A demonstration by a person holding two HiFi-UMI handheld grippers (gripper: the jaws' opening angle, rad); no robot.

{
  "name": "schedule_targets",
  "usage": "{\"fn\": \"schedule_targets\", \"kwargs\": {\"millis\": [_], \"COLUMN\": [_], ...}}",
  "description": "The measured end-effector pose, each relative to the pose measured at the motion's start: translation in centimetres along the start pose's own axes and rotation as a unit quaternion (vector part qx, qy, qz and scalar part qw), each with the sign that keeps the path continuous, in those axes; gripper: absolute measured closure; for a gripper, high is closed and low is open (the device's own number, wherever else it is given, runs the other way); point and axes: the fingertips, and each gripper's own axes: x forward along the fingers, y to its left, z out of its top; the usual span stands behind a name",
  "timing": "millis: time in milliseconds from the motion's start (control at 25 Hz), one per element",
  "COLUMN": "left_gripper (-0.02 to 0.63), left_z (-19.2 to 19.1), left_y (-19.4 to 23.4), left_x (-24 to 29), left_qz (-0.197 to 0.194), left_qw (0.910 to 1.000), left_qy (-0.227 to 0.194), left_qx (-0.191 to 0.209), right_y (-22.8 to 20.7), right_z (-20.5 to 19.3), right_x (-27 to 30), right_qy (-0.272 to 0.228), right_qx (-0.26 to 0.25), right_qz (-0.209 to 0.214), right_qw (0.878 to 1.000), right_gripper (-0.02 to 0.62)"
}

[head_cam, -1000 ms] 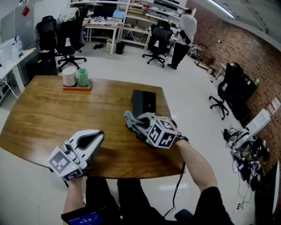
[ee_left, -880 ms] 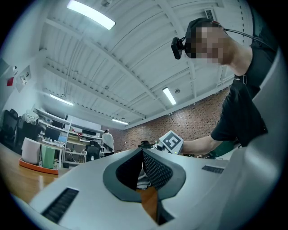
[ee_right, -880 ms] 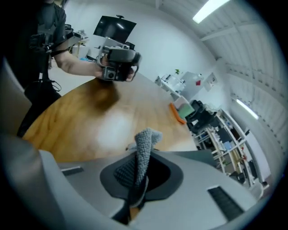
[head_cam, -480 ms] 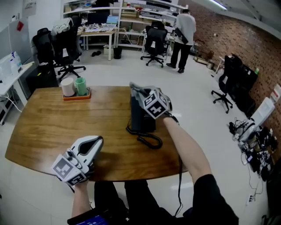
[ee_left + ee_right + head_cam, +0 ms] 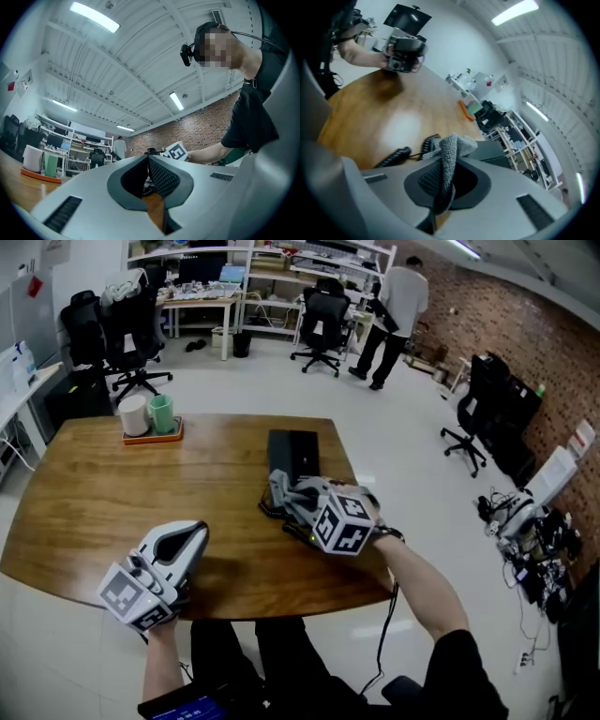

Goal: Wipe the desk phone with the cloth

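- Gripping the grey cloth [image 5: 449, 154] between its jaws, the right gripper [image 5: 289, 497] was at the near end of the black desk phone [image 5: 292, 454], above the coiled cord [image 5: 391, 158].
- Cloth-to-phone contact: could not tell.
- Left gripper [image 5: 187, 542] was held at the front edge of the wooden table [image 5: 84, 484], jaws together and empty, well apart from the phone.

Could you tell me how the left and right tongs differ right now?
The right tongs pinch the grey cloth; the left tongs are shut on nothing. The right tongs sit by the desk phone; the left tongs sit well away from it. Both are hand-held over the table.
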Motion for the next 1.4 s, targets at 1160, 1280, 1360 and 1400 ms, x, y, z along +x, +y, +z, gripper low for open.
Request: {"fn": "schedule_targets", "kwargs": {"millis": [1160, 1280, 1360, 1400], "left_gripper": [0.607, 0.607, 0.607, 0.607], "left_z": [-0.4, -1.4, -1.4, -1.6], "left_y": [0.3, 1.1, 1.1, 1.2], "left_x": [0.0, -0.4, -0.4, -0.5], "left_qz": [0.003, 0.015, 0.013, 0.014], "left_qw": [0.9999, 0.9995, 0.9996, 0.9996], "left_qy": [0.007, 0.027, 0.024, 0.025], "left_qx": [-0.007, 0.005, 0.003, 0.003], "right_y": [3.0, -2.2, -8.4, -11.1], "right_z": [-1.7, -1.8, -2.4, -2.8], "right_x": [-2.4, -3.0, -2.8, -2.3], "right_qy": [-0.044, -0.071, -0.085, -0.086], "right_qx": [-0.060, 0.010, 0.093, 0.127], "right_qz": [0.057, -0.009, -0.097, -0.135], "right_qw": [0.996, 0.997, 0.987, 0.979], "right_gripper": [0.571, 0.571, 0.571, 0.571]}}
